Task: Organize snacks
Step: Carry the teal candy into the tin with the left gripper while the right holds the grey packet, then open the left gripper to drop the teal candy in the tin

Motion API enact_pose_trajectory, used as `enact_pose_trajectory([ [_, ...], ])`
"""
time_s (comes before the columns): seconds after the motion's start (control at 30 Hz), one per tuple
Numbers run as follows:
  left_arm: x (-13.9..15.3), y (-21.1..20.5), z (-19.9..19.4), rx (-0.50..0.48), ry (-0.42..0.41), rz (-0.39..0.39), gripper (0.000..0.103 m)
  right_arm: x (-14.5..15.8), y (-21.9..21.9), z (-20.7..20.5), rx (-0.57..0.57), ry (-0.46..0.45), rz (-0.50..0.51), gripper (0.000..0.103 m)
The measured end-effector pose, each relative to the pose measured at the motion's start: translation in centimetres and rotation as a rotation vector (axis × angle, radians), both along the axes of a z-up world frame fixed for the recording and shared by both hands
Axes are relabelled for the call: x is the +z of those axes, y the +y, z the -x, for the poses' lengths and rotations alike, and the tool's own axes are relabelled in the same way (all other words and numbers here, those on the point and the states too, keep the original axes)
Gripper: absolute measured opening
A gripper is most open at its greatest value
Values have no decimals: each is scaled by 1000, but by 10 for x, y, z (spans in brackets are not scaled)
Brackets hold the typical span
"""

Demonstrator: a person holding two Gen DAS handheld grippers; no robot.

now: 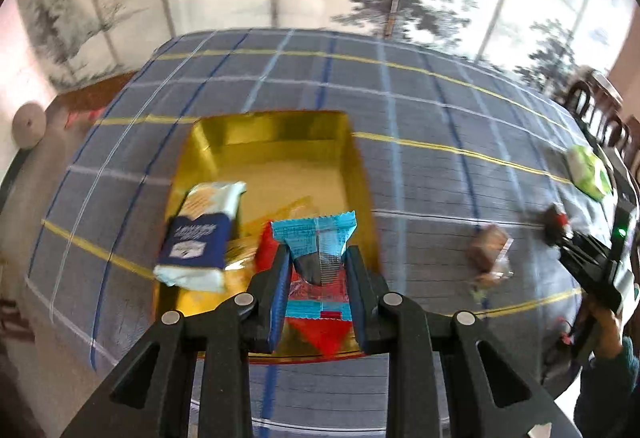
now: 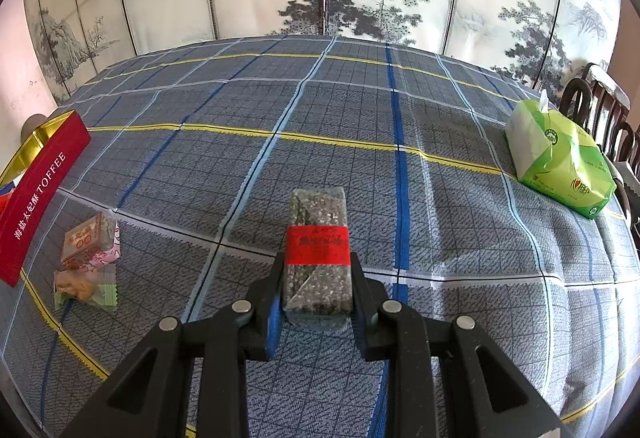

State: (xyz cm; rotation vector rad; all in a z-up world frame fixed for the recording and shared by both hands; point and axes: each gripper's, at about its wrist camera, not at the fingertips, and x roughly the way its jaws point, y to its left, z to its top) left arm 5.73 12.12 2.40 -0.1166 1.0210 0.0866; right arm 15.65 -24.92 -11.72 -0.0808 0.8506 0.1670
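My left gripper [image 1: 318, 258] is shut on a blue-wrapped snack [image 1: 316, 238] and holds it over the gold tin [image 1: 276, 136]. In the tin lie a navy-and-white cracker pack [image 1: 200, 234] and a red-and-blue snack [image 1: 320, 318]. My right gripper [image 2: 318, 270] is shut on a dark seeded bar with a red band [image 2: 318, 250], low over the checked tablecloth. The right gripper also shows in the left wrist view [image 1: 560, 234]. Two small wrapped snacks lie on the cloth: a pink one [image 2: 90, 240] and a green one [image 2: 86, 288].
The tin's red side marked TOFFEE [image 2: 36, 198] is at the left in the right wrist view. A green tissue pack [image 2: 560, 158] lies at the table's right edge by dark wooden chairs [image 2: 600, 106]. A painted screen stands behind the table.
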Motion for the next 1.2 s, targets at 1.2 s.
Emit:
enact_pose_trajectory([
  [1.2, -46, 18, 12, 49, 96, -24, 33, 1, 1, 1, 0, -2, 6, 27],
])
